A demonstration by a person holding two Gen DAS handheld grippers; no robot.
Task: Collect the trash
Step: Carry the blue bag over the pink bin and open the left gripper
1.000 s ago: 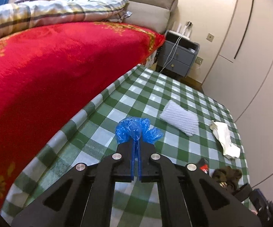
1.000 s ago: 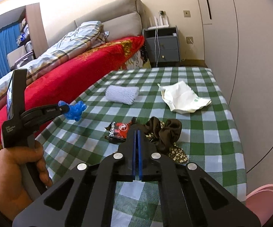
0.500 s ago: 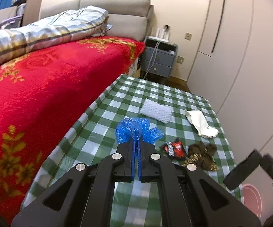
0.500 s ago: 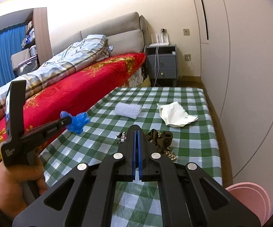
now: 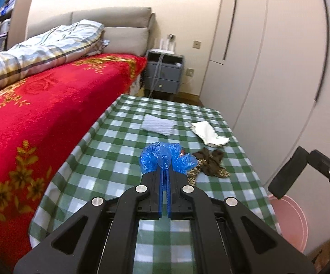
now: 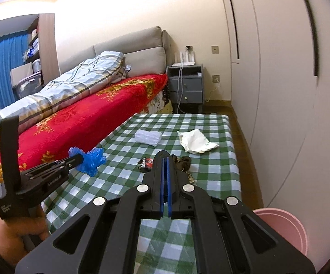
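My left gripper [image 5: 164, 171] is shut on a crumpled blue plastic bag [image 5: 162, 157] and holds it above the green checked table [image 5: 110, 159]; both also show in the right wrist view, gripper [image 6: 79, 159] and bag [image 6: 91, 159]. My right gripper [image 6: 165, 159] is shut and empty, raised over the table's near end. On the table lie a white foam net [image 6: 148, 137], a crumpled white paper bag [image 6: 196, 141], a red and black wrapper [image 6: 146, 162] and dark brown scraps [image 5: 210, 159].
A pink bin [image 6: 286, 230] stands on the floor at the table's near right corner, also in the left wrist view [image 5: 290, 223]. A bed with a red blanket [image 5: 39, 118] runs along the left. White wardrobe doors [image 6: 279, 91] are on the right, a grey nightstand [image 6: 185, 86] behind.
My left gripper has risen and pulled back with the blue bag, turning right so the pink bin is in view. My right gripper has also pulled back and up.
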